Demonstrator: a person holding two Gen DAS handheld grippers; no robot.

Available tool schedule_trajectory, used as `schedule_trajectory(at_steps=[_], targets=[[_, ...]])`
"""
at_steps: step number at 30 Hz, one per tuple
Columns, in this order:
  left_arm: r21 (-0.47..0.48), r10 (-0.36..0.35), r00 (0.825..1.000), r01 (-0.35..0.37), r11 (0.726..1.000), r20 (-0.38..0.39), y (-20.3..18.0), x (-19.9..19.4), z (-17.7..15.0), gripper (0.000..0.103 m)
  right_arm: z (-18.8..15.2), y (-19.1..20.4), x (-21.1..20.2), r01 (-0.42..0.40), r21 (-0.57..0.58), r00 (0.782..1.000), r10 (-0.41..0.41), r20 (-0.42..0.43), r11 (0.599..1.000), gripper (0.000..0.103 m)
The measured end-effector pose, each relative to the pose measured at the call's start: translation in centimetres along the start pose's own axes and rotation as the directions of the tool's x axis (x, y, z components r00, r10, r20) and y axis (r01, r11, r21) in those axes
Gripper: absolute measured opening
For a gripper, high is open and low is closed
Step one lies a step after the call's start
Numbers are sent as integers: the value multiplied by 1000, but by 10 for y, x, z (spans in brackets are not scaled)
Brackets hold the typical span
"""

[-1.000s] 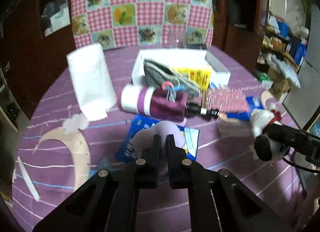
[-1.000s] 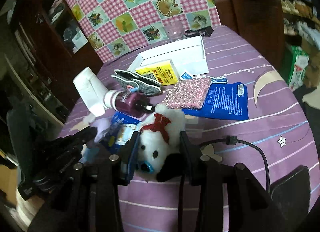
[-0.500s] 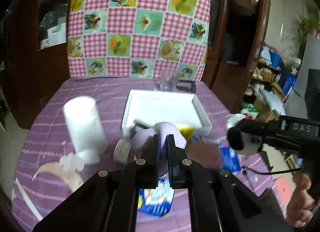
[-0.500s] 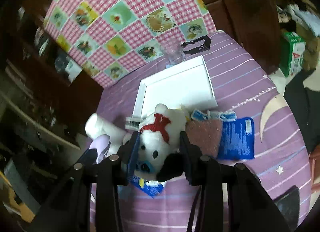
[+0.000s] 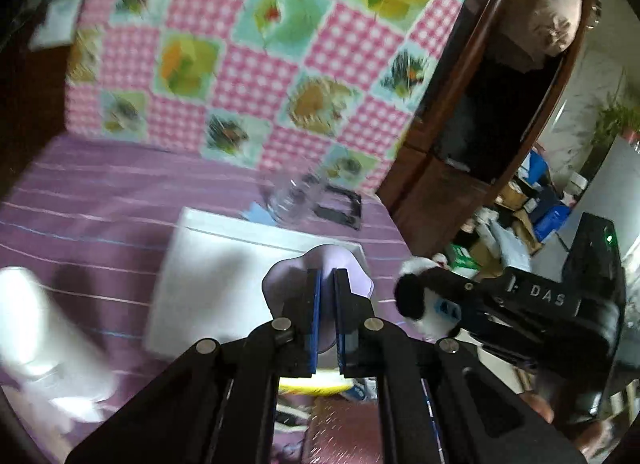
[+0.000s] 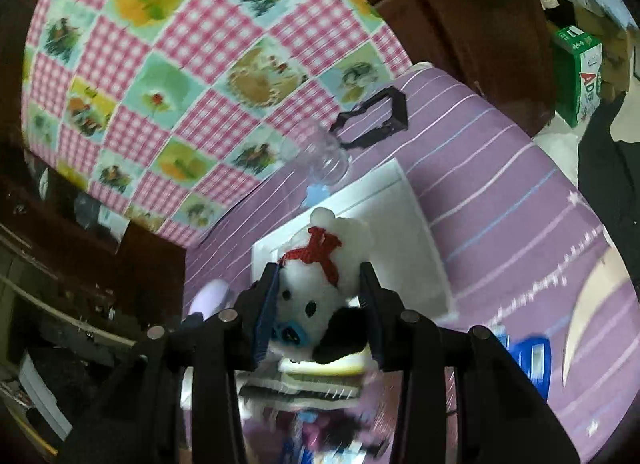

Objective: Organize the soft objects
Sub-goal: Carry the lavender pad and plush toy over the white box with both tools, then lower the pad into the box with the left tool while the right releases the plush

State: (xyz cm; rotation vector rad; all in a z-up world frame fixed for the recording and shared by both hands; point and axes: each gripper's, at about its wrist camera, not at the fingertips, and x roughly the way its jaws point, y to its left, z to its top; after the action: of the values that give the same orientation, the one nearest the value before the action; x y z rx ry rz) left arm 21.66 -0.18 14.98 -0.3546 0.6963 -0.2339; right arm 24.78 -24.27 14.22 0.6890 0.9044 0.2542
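Note:
My left gripper (image 5: 328, 278) is shut on a flat lilac soft piece (image 5: 286, 278), held in the air over the white box (image 5: 208, 264). My right gripper (image 6: 318, 278) is shut on a white plush dog (image 6: 320, 264) with a red bow and a black ear, also above the white box (image 6: 424, 240). In the left wrist view the right gripper (image 5: 420, 288) comes in from the right with the plush dog (image 5: 412, 296). In the right wrist view the lilac soft piece (image 6: 210, 296) shows at the lower left.
A clear glass (image 5: 294, 200) and a black frame (image 5: 340, 206) stand behind the box on the purple striped tablecloth (image 5: 100, 192). A white paper roll (image 5: 32, 324) lies at left. A pink checked cloth (image 5: 260, 44) covers the chair back. Blue packets (image 6: 528, 356) lie at right.
Both grippers rose and moved forward from the cluttered front of the table to above the white box, each still holding its soft thing. The view is motion-blurred.

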Motion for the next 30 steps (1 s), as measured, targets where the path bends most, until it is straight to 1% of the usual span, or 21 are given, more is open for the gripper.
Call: schedule_trajectory(at_steps=[1,3,4,6,7,9,11,13,17,20,22,25,26,27,29,30], targets=[[6,-3,1000,4,1000,-15,0,12,0,5,2,-3,4,2,-12,1000,-2,3,1000,41],[40,15,999,-13,999,-32,-3,30,-1,5,0,-6,15,10,-81,1000,-9,19,997,41],[58,25,999,-23,998,-34,-5,38,-4,5,-3,-7,23,33,-127,999,-30,25,991,41],[69,14,999,-11,998,-40,-4,49,-12,5,-3,-9,36,93,-161,996,-94,4,983,41],[89,33,997,-27,996,-69,-5,59,-13,5,-3,-10,39,109,-179,994,-109,6,978,41],[95,78,995,-71,993,-68,-4,66,-15,5,-5,-10,46,138,-232,989,-145,-13,963,41],[94,79,992,-71,993,-93,-1,74,-18,5,-8,-11,55,165,-279,983,-181,-34,946,41],[83,91,988,-81,993,-121,2,83,-23,5,-11,-15,63,178,-298,978,-201,-49,938,41],[98,103,980,-88,991,-171,2,101,-33,5,-13,-29,82,185,-299,967,-228,-114,936,41],[119,116,974,-94,988,-194,-3,110,-41,5,-14,-36,87,202,-296,959,-250,-134,933,41],[136,134,968,-106,985,-214,-6,116,-47,5,-13,-38,89,190,-290,958,-242,-153,938,41],[137,159,958,-129,982,-238,-5,120,-51,5,-13,-41,91,182,-285,956,-236,-172,941,41],[128,156,951,-126,984,-265,-4,123,-52,5,-13,-40,92,182,-288,956,-237,-172,940,41],[118,160,939,-130,984,-303,-1,128,-54,5,-13,-40,92,183,-293,955,-241,-174,938,41],[117,176,921,-143,983,-347,0,133,-58,5,-14,-38,93,191,-305,952,-252,-174,933,41],[118,172,919,-139,983,-356,-1,134,-59,5,-15,-37,93,194,-311,951,-256,-172,930,41]])
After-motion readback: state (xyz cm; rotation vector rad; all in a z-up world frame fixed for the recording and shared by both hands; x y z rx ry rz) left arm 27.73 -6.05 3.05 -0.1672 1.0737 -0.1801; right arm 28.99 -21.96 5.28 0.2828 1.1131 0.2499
